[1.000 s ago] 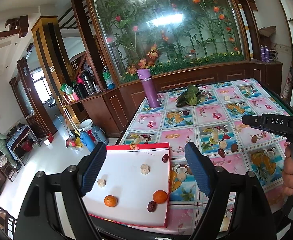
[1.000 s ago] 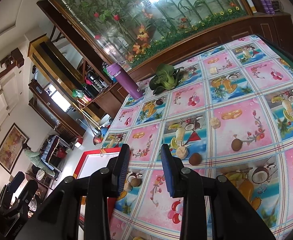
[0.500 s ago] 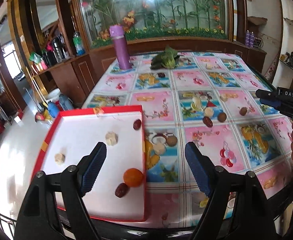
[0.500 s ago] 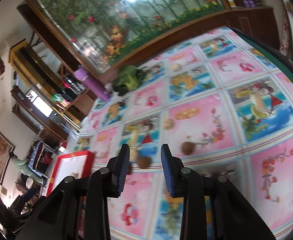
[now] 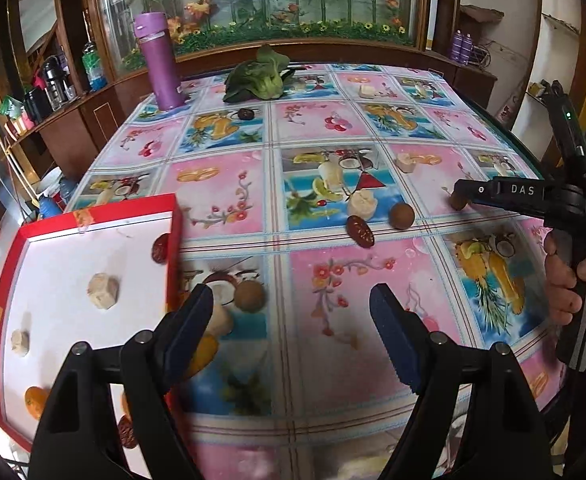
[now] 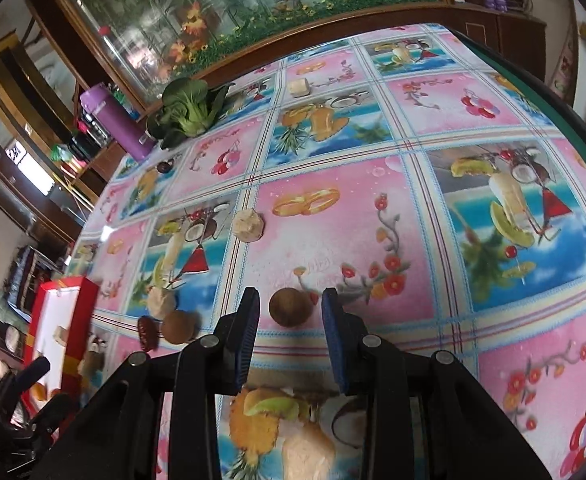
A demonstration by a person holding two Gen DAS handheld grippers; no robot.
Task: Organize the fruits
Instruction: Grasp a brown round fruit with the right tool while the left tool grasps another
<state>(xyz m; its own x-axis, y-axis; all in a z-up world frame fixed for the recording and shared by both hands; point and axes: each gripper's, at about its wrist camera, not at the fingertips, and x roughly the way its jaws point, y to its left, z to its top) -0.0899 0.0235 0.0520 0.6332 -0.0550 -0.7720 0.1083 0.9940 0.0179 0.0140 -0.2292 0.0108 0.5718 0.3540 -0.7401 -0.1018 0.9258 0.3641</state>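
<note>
A red tray point(image 5: 93, 216) with a white floor sits at the table's left and holds banana pieces point(image 5: 103, 291), red dates point(image 5: 159, 248) and an orange point(image 5: 35, 402). My left gripper point(image 5: 291, 308) hangs open over the tablecloth just right of the tray, close to a brown round fruit point(image 5: 249, 296). My right gripper point(image 6: 290, 300) is low on the table, its fingers standing on either side of another brown round fruit point(image 6: 291, 306) with small gaps, open. From the left wrist view the right gripper point(image 5: 459, 194) covers most of that fruit.
Loose on the cloth lie a date point(image 5: 360, 231), a brown fruit point(image 5: 401, 216) and banana pieces point(image 5: 363, 204). A bok choy point(image 5: 259, 78) and a purple bottle point(image 5: 159, 64) stand at the far edge. A hand point(image 5: 569, 280) holds the right gripper near the table's right edge.
The left gripper swung right, from over the tray to over the tablecloth. The right gripper dropped and moved forward until its fingers flank the brown round fruit.
</note>
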